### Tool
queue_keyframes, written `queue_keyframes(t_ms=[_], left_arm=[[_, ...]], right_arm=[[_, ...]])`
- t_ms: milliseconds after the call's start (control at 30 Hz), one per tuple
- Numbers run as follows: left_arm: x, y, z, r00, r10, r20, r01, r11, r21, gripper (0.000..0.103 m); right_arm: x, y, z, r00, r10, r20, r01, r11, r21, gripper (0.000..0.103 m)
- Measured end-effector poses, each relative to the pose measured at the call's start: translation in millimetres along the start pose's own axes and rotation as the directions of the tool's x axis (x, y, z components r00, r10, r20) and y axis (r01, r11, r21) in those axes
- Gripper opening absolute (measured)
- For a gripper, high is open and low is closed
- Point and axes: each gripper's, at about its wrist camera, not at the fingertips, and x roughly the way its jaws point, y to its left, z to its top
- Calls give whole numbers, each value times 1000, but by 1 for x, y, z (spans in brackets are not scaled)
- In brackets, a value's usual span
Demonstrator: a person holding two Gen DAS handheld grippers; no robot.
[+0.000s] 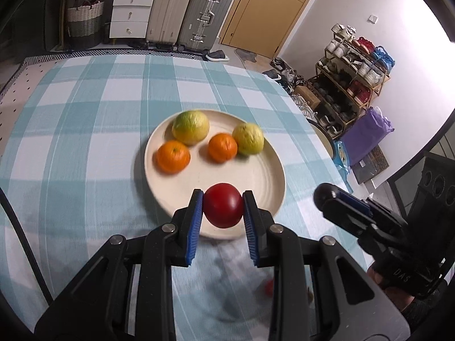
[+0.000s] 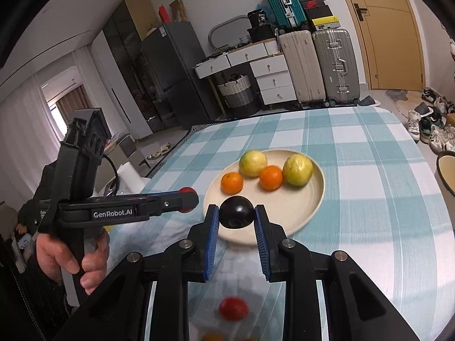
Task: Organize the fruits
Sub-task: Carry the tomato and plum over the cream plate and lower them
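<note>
A cream plate (image 1: 256, 176) (image 2: 307, 199) on the checked tablecloth holds two yellow-green fruits (image 1: 190, 126) (image 1: 248, 138) and two oranges (image 1: 173, 156) (image 1: 222, 147). My left gripper (image 1: 223, 206) is shut on a red fruit (image 1: 223, 209) above the plate's near rim; it also shows from the side in the right wrist view (image 2: 187, 199). My right gripper (image 2: 237, 213) is shut on a dark plum-like fruit (image 2: 236, 211) over the plate's near edge. In the left wrist view the right gripper (image 1: 324, 196) is seen side-on, to the right of the plate.
A red fruit (image 2: 233, 308) and an orange one (image 2: 213, 336) lie on the cloth below my right gripper. A bowl rim (image 2: 445, 173) sits at the table's right edge. Suitcases, drawers and a shoe rack stand beyond the table.
</note>
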Motion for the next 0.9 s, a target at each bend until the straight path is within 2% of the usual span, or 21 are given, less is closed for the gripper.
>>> queue_keyframes(t_ms=[333,567,700,767,900], left_arm=[[48,10,37,999,2,-49,-3,1000,-5,25],[76,17,45,996,7,-87,-8,1000,-11,25],[85,17,47,995,10,-98,-11,1000,-8,25],[88,17,48,995,10,-102,-11,1000,-7,25],[93,19,50,994,19,-107,-19,1000,-6,25]], right_arm=[[56,-25,28,997,-33,-69,36,998,47,26],[86,-34,31,992,-48,-120,56,997,61,26],[98,-41,29,986,-54,-157,67,994,82,26],[105,-45,27,982,-25,-189,46,993,110,26],[112,-46,25,978,-40,-203,62,993,105,26]])
